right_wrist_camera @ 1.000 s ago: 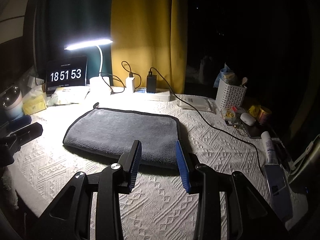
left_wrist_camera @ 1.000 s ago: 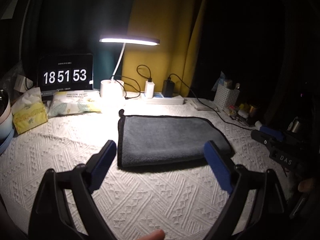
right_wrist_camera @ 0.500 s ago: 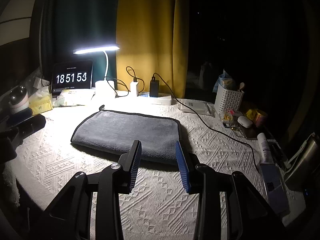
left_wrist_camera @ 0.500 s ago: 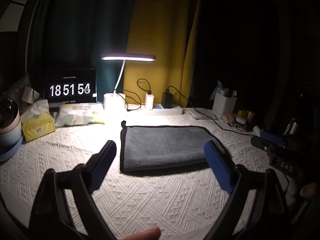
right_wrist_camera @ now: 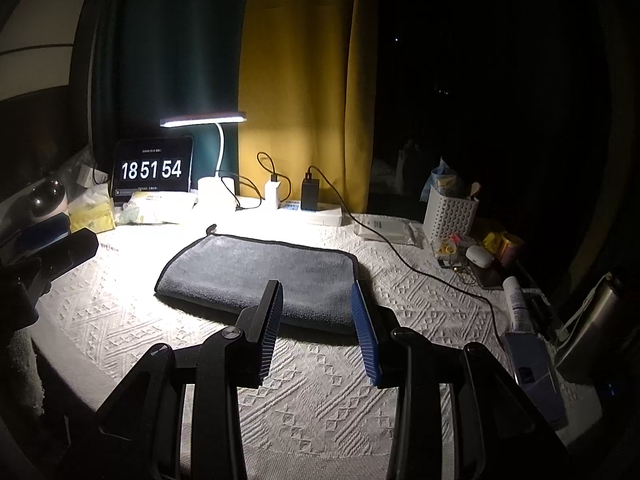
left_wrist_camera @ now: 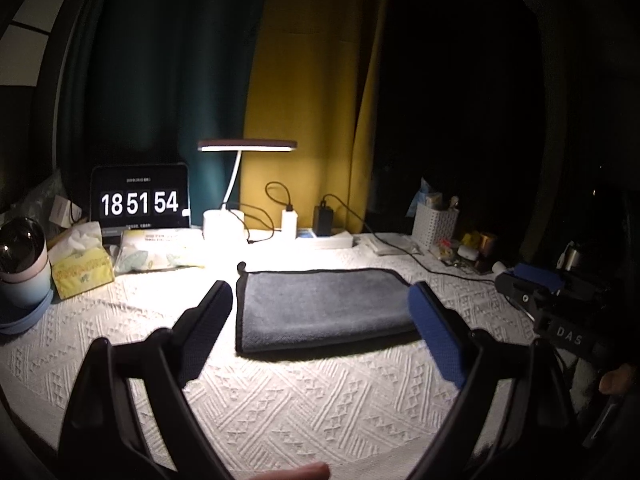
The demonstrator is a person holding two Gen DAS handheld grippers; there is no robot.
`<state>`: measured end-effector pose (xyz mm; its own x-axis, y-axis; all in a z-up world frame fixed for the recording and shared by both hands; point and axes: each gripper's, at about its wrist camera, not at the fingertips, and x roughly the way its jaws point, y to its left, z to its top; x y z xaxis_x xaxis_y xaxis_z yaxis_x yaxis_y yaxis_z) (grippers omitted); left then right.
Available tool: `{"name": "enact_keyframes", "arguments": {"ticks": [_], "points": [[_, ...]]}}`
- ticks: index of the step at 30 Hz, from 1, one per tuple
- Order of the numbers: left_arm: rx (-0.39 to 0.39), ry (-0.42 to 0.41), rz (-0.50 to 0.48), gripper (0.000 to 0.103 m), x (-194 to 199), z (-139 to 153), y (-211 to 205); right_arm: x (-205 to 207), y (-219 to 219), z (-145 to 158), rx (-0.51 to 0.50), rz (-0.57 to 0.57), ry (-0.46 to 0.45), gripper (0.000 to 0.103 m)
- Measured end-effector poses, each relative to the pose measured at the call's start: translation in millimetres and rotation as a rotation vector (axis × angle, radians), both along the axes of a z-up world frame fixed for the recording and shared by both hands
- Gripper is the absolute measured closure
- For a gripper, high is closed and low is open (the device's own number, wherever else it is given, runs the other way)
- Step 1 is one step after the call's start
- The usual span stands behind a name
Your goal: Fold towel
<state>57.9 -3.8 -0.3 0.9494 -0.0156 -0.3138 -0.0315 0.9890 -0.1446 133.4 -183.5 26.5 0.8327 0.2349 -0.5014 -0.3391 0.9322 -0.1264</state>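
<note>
On the table (left_wrist_camera: 320,392), both hand-held grippers pull back from the folded towel (left_wrist_camera: 320,308)

Left hand-held gripper (left_wrist_camera: 320,320) hangs wide, empty; right hand-held gripper (right_wrist_camera: 316,320) sits narrower, empty too; towel lies flat under the lamp (right_wrist_camera: 204,120), looking smaller than a second ago; both have retreated, so folding looks finished.

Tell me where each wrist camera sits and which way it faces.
Left wrist: rides the left gripper, jaws wide, facing the towel and desk lamp head-on; a fingertip shows at the bottom edge, the right gripper at right.
Right wrist: rides the right gripper, looking across the towel from its right end.
Both share towel, lamp and clock.
</note>
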Motion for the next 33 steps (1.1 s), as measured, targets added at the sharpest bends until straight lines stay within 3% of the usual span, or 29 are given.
{"name": "enact_keyframes", "arguments": {"ticks": [33], "points": [[0.051, -0.127, 0.017, 0.013, -40.5, 67.9, 1.4, -43.0, 0.3, 71.7, 0.034, 0.014, -0.165, 0.065]]}}
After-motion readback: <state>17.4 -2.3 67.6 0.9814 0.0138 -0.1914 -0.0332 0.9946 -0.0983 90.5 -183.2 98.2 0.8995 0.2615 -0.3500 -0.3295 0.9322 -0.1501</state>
